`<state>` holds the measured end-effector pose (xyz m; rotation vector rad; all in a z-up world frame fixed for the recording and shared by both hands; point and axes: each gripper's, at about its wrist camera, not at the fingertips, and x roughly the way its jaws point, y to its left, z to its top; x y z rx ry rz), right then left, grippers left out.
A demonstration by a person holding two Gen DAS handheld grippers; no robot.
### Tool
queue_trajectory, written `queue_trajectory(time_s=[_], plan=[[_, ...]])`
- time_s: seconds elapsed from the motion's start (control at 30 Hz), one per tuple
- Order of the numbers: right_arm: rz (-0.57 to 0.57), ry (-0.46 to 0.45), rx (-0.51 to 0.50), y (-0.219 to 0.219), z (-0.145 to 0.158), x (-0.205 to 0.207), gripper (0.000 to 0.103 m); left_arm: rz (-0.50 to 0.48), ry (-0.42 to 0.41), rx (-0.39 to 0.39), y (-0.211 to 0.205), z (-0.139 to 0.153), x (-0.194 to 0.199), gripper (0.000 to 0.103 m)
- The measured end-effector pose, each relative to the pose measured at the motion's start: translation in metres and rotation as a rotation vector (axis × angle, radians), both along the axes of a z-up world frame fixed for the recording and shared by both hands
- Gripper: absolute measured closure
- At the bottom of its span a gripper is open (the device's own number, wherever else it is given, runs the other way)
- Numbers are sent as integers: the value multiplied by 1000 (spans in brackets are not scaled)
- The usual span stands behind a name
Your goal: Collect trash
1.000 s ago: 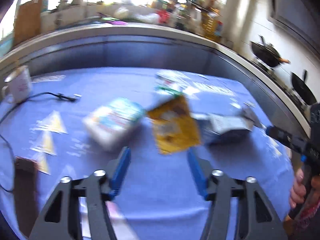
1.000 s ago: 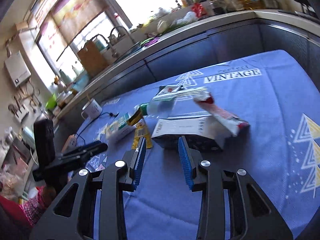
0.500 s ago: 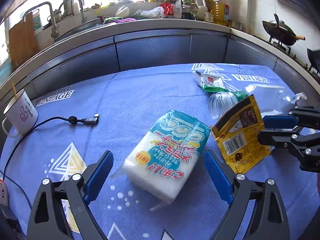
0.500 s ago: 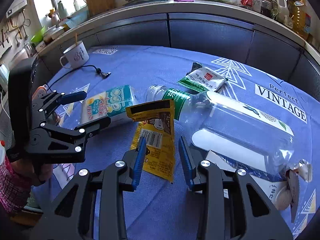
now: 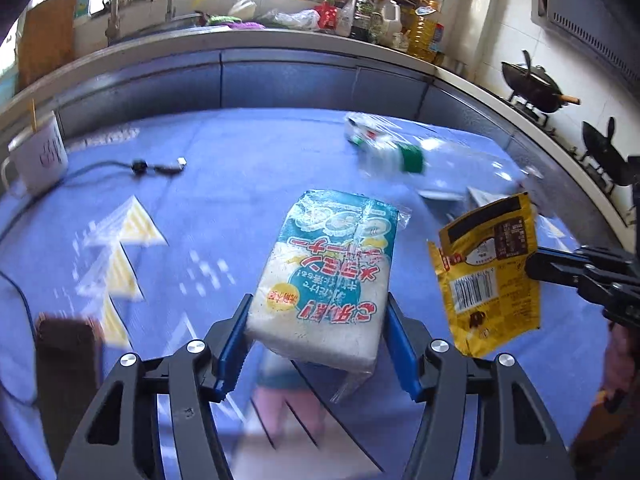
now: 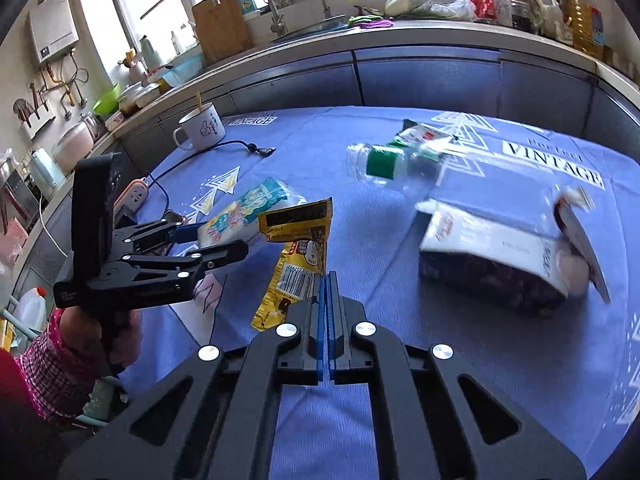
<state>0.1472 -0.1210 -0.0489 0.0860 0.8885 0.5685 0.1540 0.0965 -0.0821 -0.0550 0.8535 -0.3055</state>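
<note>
Trash in both claws: left claw (image 5: 316,344) clamps white-and-teal plastic tissue pack (image 5: 328,276), right claw (image 6: 327,292) pinches yellow foil snack wrapper (image 6: 298,256), both lifted above blue tabletop (image 6: 500,380). Keep grips firm, carry level; clear plastic bottle (image 6: 400,164) remains.

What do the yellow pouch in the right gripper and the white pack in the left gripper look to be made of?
Yellow pouch: thin glossy plastic or foil film, judging by its creases and printed barcode. White pack: clear shiny plastic wrap over soft white contents, possibly tissue or sponge; the crimped end sticks out loose. Contents are uncertain.
</note>
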Motion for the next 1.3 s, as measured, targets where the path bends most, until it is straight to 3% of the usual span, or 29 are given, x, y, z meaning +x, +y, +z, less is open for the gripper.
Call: queue_trajectory(time_s=[0.27,0.33,0.37,0.4,0.47,0.6,0.87,1.13,1.17,1.27,1.3], plan=[[-194,116,140,-68,-35,-50,101,-53,54,-17,-34,-11,-46,39],[-212,134,160,-75,-42,-59,99,-52,58,-9,-41,-13,-49,37],[-221,142,168,-78,-44,-62,97,-42,58,1,-44,-14,-53,29],[-231,149,171,-80,-46,-64,88,-35,55,13,-46,-14,-54,24],[-257,144,184,-84,-49,-70,76,-22,46,32,-46,-11,-57,24],[-254,135,197,-85,-50,-80,76,3,16,44,-41,-1,-59,17],[-274,160,206,-94,-65,-95,73,3,22,100,-48,-3,-55,16],[-239,183,238,-85,-73,-84,73,-23,31,104,-57,-8,-54,30],[-226,181,240,-82,-73,-83,73,-31,34,99,-58,-8,-55,38],[-171,182,234,-70,-74,-82,102,-46,23,102,-61,-5,-58,48],[-163,170,234,-68,-72,-83,102,-51,18,98,-61,-3,-59,56]])
